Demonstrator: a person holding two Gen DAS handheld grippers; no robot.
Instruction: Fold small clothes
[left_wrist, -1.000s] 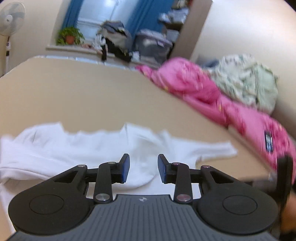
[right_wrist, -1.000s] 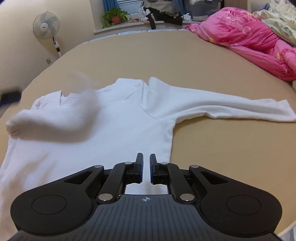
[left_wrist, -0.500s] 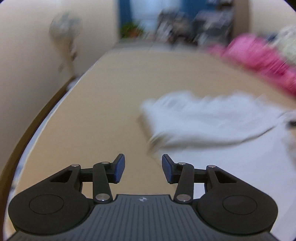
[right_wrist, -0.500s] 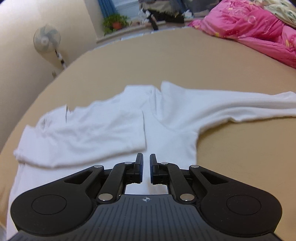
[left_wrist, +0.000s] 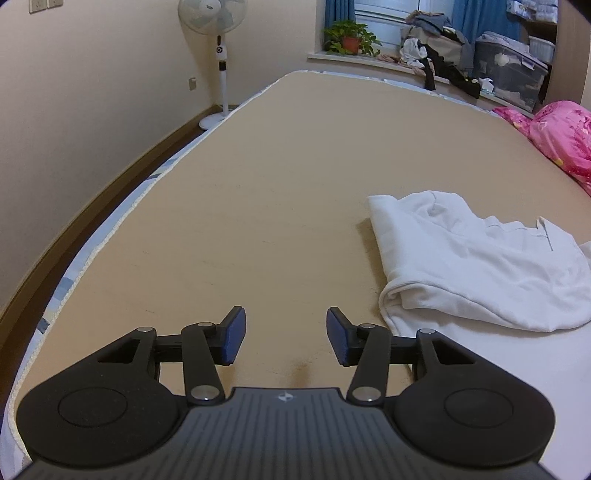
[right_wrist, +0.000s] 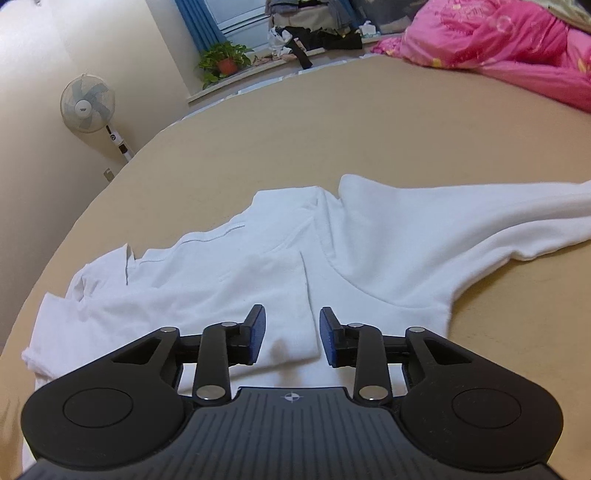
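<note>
A bedroom is showing, with a tan bed (left_wrist: 295, 177) carrying a white long-sleeved shirt (right_wrist: 258, 273) spread flat. One sleeve is lying folded across the chest; the other sleeve (right_wrist: 480, 221) is stretching out to the right, its long axis running sideways away from the body. The right gripper (right_wrist: 291, 334) is hovering open and empty right over the shirt, nearer that sleeve. The left gripper (left_wrist: 284, 334) is also gaping empty over bare bed, the shirt lying to its right. Only the left view is showing the bunched folded shoulder; only the right view is showing the outstretched sleeve.
</note>
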